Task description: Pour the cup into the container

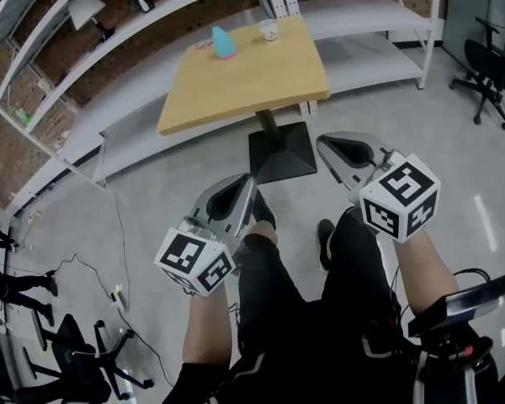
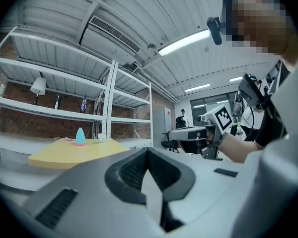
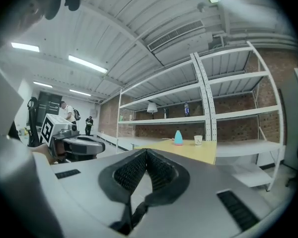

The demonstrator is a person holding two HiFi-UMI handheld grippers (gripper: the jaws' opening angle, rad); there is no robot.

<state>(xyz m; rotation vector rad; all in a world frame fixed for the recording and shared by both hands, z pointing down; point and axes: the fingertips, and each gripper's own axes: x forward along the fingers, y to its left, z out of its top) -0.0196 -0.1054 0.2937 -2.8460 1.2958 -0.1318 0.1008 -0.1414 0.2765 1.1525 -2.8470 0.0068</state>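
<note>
Grey floor (image 1: 151, 183) fills most of the head view, with a brick wall (image 1: 67, 49) and long white shelves (image 1: 362, 23) running across the top of the frame. A lamp (image 1: 84, 8) sits on a shelf at the upper left. In the upper middle stands the bench (image 1: 244, 82), a pale wooden square top on a black post and a flat black base (image 1: 282, 150). Both task things stand at its far edge, near the shelves: the blue container (image 1: 225, 43), tapered towards its top, and the white cup (image 1: 269, 30) just to its right, upright and apart from it. A small pink thing lies left of the container; what it is cannot be told.

One black office chair (image 1: 488, 74) stands at the right edge and another (image 1: 76, 352) at the lower left, with a cable (image 1: 118, 251) trailing over the floor near it. The gripper views show a ribbed white ceiling with strip lights (image 2: 184, 42).

The person's dark-clad legs (image 1: 353, 259) take up the lower middle. The left claw (image 1: 251, 183) and the right claw (image 1: 321, 143) are held over the floor on the near side of the bench, well apart from cup and container. In each gripper view the ribbed pads meet at the tips with nothing between them: both claws are closed and empty.
</note>
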